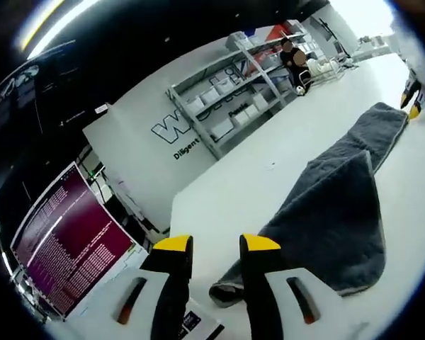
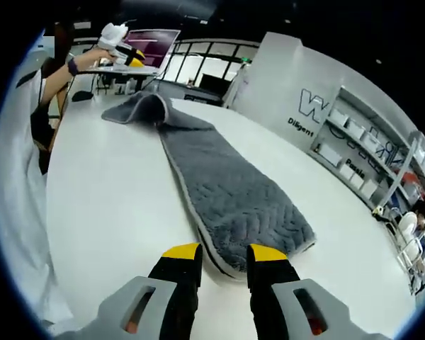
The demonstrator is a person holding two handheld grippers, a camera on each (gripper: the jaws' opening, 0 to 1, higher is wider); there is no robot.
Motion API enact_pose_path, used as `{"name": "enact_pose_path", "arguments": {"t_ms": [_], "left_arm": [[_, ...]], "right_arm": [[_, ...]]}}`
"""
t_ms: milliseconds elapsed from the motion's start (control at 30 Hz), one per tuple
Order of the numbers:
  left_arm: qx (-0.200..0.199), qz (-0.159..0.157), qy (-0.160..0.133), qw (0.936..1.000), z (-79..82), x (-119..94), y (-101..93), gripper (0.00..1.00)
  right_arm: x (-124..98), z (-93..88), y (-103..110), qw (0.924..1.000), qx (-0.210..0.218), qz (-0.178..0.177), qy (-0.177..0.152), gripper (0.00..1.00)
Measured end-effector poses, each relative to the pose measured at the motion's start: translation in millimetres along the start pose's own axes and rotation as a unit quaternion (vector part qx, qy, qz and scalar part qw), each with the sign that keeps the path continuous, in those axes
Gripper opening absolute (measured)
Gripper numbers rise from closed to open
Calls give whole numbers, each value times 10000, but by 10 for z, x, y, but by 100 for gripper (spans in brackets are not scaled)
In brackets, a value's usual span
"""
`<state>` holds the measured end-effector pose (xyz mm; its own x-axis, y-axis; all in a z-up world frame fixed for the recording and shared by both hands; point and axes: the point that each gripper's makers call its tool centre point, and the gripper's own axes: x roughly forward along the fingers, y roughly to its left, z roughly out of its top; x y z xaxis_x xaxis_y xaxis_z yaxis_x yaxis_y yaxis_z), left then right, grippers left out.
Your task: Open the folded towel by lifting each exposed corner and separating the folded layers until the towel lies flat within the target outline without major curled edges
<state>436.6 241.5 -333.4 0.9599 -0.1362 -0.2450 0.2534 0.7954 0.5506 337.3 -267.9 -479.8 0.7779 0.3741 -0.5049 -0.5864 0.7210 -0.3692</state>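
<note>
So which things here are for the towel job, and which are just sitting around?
For the job:
- grey towel, still folded long
- left gripper, fingers apart
- right gripper, fingers apart
- white table

Just around:
- laptop with a purple screen
- shelves with boxes
- white wall with lettering

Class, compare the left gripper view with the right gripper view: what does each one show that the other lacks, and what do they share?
Left gripper view alone: a monitor full of text on a magenta screen, and the left gripper, jaws apart, right beside the towel's near end.

Right gripper view alone: a person's sleeve along the table edge, a railing, and the right gripper, jaws apart.

Shared: the grey towel stretched long on the white table, the lettered wall and shelving.
</note>
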Motion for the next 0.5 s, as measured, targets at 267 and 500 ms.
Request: {"name": "enact_pose_path", "arguments": {"t_ms": [267,500], "left_arm": [[-803,-939,-263,9920,51,-150,-438,35],[-800,-1074,-199,9908,-28,-207,-666,43]], "right_arm": [[12,16,-23,9990,-421,141,75,23],[47,-24,-5,9974,-597,371,168,23]]}}
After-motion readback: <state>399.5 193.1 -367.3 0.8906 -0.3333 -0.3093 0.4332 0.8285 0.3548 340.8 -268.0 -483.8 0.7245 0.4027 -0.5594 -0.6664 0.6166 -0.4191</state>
